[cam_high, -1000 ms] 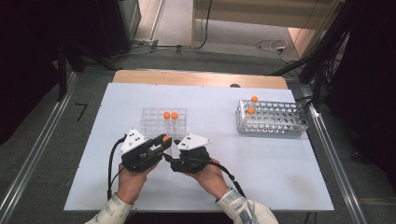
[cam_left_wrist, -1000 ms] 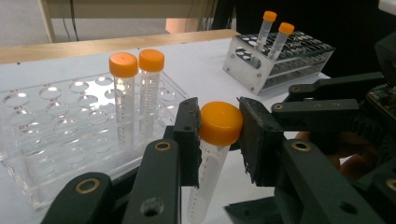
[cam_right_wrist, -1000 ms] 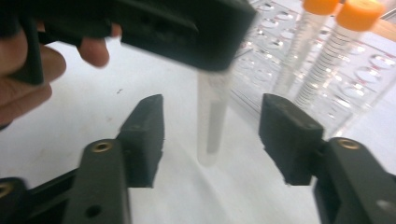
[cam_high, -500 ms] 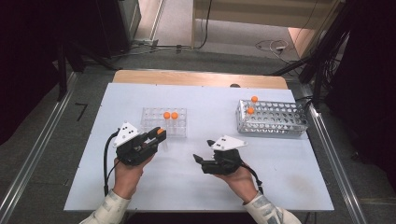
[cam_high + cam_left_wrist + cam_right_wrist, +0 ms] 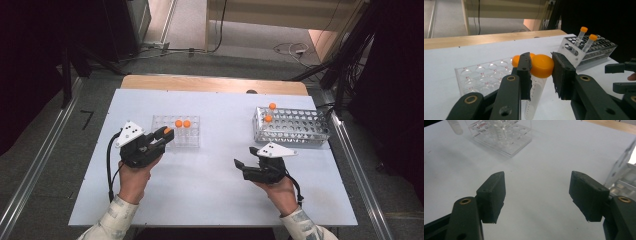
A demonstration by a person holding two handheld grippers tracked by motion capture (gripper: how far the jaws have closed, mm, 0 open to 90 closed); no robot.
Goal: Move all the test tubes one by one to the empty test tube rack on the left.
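My left gripper [image 5: 164, 134] is shut on the orange cap of a clear tube [image 5: 535, 95], which hangs upright just in front of the clear plastic rack [image 5: 192, 141]. In the left gripper view the jaws [image 5: 541, 72] pinch the cap from both sides. Two orange-capped tubes [image 5: 182, 123] stand in that clear rack. At the right, a grey rack [image 5: 300, 127] holds two more capped tubes [image 5: 270, 112]. My right gripper [image 5: 240, 165] is low over the bare table between the racks, open and with nothing in it [image 5: 537, 192].
The white table [image 5: 210, 195] ends in a wooden strip [image 5: 215, 84] at the far side. The clear rack [image 5: 504, 135] lies ahead of the right gripper, and the grey rack's corner [image 5: 624, 175] is close on its right. Cables trail on the floor beyond.
The two grippers were together at the middle of the table. The right one has drawn away to the right, open. The left one has shifted slightly left, still holding the tube.
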